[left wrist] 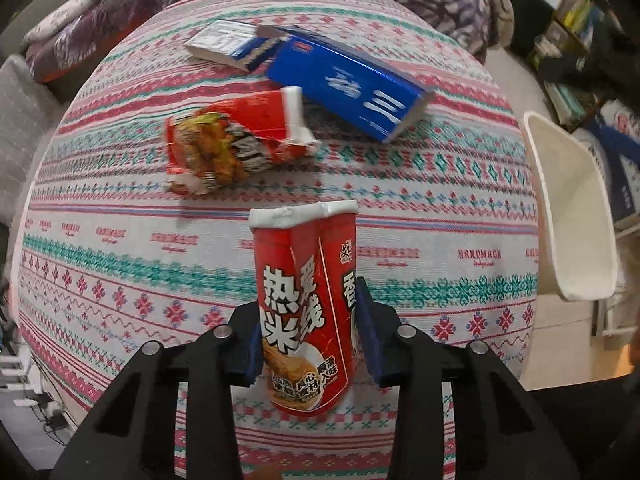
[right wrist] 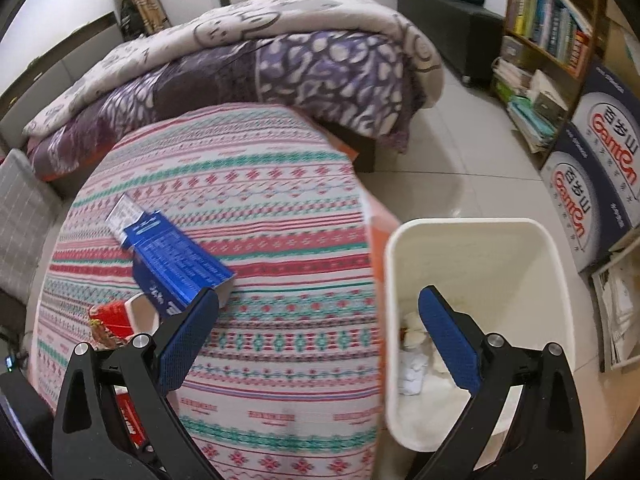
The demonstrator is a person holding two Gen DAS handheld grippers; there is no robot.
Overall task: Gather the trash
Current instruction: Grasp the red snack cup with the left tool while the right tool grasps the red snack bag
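My left gripper (left wrist: 308, 312) is shut on a crushed red noodle cup (left wrist: 304, 300) with a white rim; its blue pads press the cup's two sides just above the patterned tablecloth (left wrist: 120, 264). Farther back lie a crumpled red snack cup (left wrist: 232, 140), a long blue box (left wrist: 352, 84) and a blue-and-white box (left wrist: 224, 44). My right gripper (right wrist: 319, 294) is open and holds nothing, hanging over the table's right edge beside the white bin (right wrist: 472, 248). The right wrist view also has the blue box (right wrist: 180, 264) and the red snack cup (right wrist: 116, 316) at left.
The white bin (left wrist: 572, 208) stands on the tiled floor right of the table and holds crumpled paper (right wrist: 412, 368). A bed with a purple quilt (right wrist: 280, 64) lies behind the table. A bookshelf (right wrist: 552, 20) and printed cartons (right wrist: 592, 184) line the right side.
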